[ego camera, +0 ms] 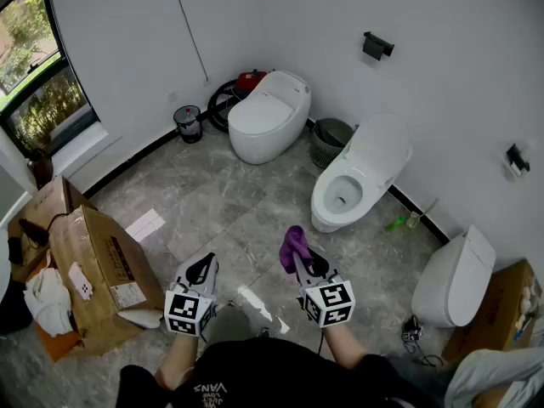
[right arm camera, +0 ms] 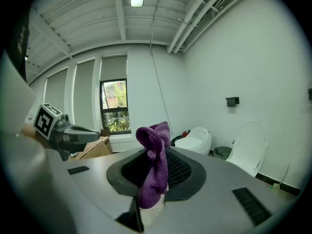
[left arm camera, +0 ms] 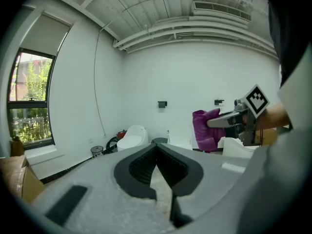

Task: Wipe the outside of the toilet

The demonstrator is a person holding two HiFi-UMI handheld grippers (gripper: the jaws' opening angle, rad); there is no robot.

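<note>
My right gripper (ego camera: 299, 257) is shut on a purple cloth (ego camera: 294, 245), which bunches up above the jaws (right arm camera: 155, 160) in the right gripper view. My left gripper (ego camera: 202, 270) is beside it, shut and holding nothing. Both hang over the marble floor, well short of the toilets. An open white toilet (ego camera: 357, 177) with its lid up stands ahead to the right. A closed white toilet (ego camera: 268, 113) sits farther back, and a third one (ego camera: 457, 274) is against the right wall. The left gripper view shows the cloth (left arm camera: 204, 129) to the right of its jaws.
Cardboard boxes (ego camera: 102, 270) with rags are stacked at my left, and another box (ego camera: 503, 311) sits at the far right. A small black bin (ego camera: 188, 123), a red vacuum (ego camera: 248, 81) and a green basket (ego camera: 330, 141) stand along the back wall. A green bottle (ego camera: 395, 224) lies beside the open toilet.
</note>
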